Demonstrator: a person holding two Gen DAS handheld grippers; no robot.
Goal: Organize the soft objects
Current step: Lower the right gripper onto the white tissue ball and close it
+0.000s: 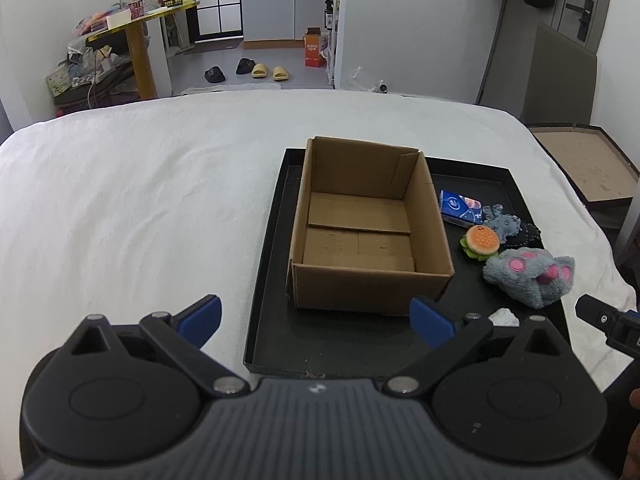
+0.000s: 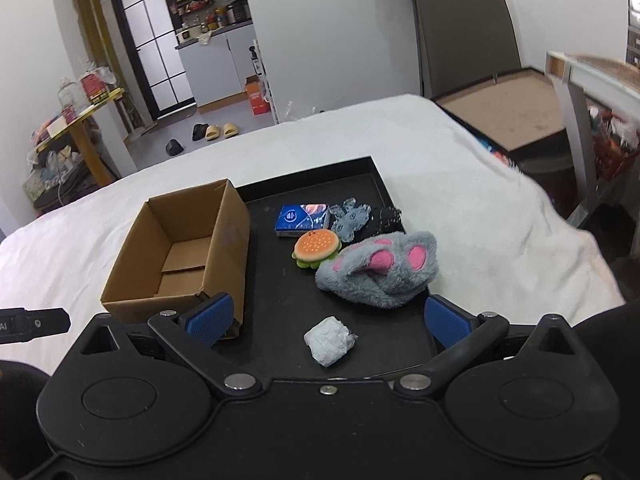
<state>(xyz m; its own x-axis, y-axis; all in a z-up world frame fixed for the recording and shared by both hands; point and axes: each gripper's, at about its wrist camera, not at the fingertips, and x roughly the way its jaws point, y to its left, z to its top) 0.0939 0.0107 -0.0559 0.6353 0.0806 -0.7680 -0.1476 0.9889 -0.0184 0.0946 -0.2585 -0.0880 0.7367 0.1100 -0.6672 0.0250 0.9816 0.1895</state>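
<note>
Plush paw (image 2: 378, 272) is lying light and squashy, probably best pinched mid-body; right gripper (image 2: 328, 318) is gaping wide, holding nothing.

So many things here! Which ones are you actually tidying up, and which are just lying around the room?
For the job: cardboard box, black tray, grey paw plush, burger toy, tissue pack, small grey plush, white wad.

Just lying about: slippers, yellow side table, orange carton.

Box (image 1: 370, 228) on tray (image 1: 272, 280) left side, plush toys (image 1: 530, 274) right
</note>
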